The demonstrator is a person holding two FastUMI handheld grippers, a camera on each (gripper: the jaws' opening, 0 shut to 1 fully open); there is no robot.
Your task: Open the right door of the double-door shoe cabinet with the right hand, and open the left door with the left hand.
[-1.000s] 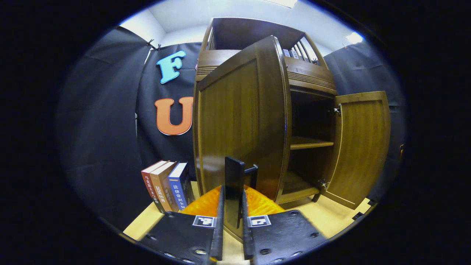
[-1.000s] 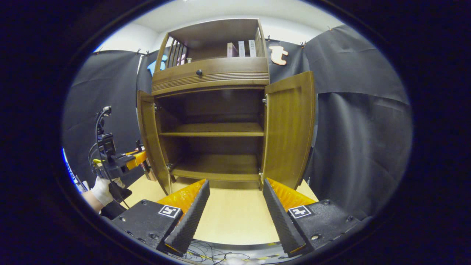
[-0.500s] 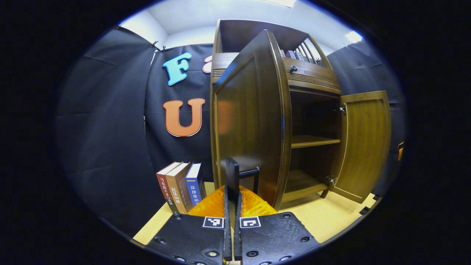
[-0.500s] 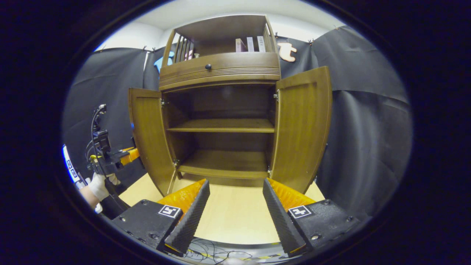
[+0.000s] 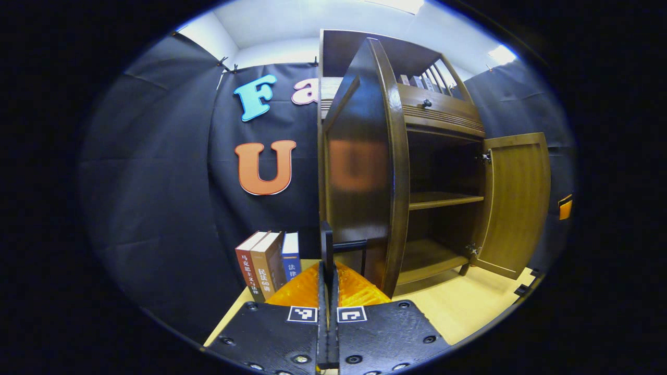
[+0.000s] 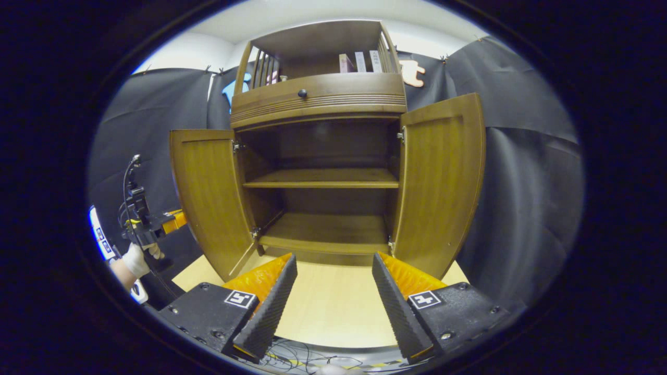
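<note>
The wooden shoe cabinet (image 6: 318, 104) stands with both doors swung out. In the right gripper view the left door (image 6: 208, 192) and right door (image 6: 440, 182) flank two bare shelves. My right gripper (image 6: 329, 291) hangs open in front of the cabinet, apart from both doors. In the left gripper view the left door (image 5: 359, 166) is seen nearly edge-on, and my left gripper (image 5: 327, 271) is shut on its dark bar handle (image 5: 326, 242). The right door (image 5: 516, 203) stands open farther off. The left gripper (image 6: 156, 226) and a gloved hand (image 6: 136, 259) show beside the left door.
Three books (image 5: 266, 260) stand upright on the light wooden floor (image 6: 328, 307), left of the cabinet and close to the left door. A drawer with a round knob (image 6: 302, 94) sits above the doors. Cables (image 6: 292, 357) lie at the near floor edge.
The left door has swung farther outward with my left gripper clamped on its handle. The right gripper stays open, and the right door has not moved.
</note>
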